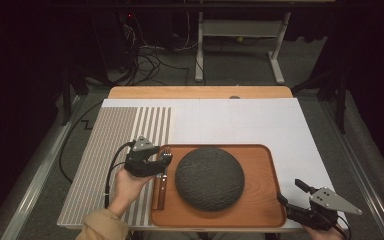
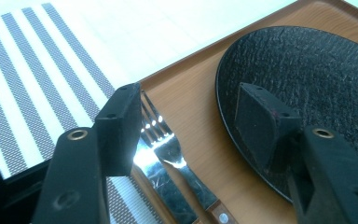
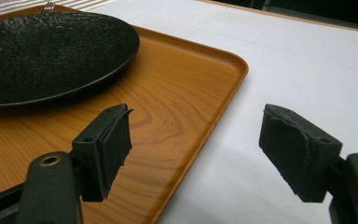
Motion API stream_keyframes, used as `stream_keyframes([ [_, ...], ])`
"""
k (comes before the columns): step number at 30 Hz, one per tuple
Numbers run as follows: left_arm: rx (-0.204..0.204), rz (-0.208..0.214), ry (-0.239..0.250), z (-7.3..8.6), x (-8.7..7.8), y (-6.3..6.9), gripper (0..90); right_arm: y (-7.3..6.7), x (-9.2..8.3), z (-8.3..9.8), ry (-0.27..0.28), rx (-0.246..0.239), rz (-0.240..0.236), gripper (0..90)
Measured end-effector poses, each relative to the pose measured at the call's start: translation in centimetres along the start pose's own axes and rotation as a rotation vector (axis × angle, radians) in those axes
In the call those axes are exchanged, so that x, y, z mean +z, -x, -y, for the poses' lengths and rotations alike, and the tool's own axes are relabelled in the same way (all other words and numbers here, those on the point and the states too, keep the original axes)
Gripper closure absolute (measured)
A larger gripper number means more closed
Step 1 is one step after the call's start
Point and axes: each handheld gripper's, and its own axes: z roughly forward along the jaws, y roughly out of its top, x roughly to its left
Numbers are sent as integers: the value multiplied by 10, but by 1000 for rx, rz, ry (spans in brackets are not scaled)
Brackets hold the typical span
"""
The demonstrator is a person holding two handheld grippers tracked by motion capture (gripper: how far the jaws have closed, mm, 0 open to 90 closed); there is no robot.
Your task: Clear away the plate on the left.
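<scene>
Left gripper (image 1: 156,162): jaws wide apart, nothing betw. them; it hovers just over the fork (image 2: 165,140) and knife (image 2: 161,179), at the left edge of the tray (image 1: 262,165).
Left pads: in the left gripper view one pad (image 2: 121,126) stands on the striped-mat side of the cutlery, the other (image 2: 261,123) stands above the plate (image 2: 307,79) rim. No pad touches metal.
Fork + knife: they lie side by side, touching or almost, on the tray's left strip, betw. the tray rim and the plate. Handles w/ wood ends point toward the person, fork tines point away.
Step in hand (my judgement): approach to pick one piece of cutlery, prob. the fork.
How to do it well: bring the jaws lower and centre them on one handle only, so the 2nd piece is not caught too. Keep the plate-side pad clear of the plate rim. Close across the narrow neck, as the thin flat metal can slip; then lift straight.
Right gripper (image 1: 292,192): also open and empty, at the tray's near right corner; one pad (image 3: 107,149) is over the wood, the other over the white table cover (image 3: 307,70).
Striped mat (image 1: 115,135): left of the tray, free space.
</scene>
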Motion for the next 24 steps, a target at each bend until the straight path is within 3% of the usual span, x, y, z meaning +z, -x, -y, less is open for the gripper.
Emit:
stream_keyframes([
  [3,19,-28,5,1,-5,-1,395,0,0,0,0,-1,0,253],
  [17,-1,-42,57,11,-25,-11,395,0,0,0,-3,3,5,252],
  [24,15,-57,74,16,-32,-12,395,0,0,0,-2,11,5,253],
])
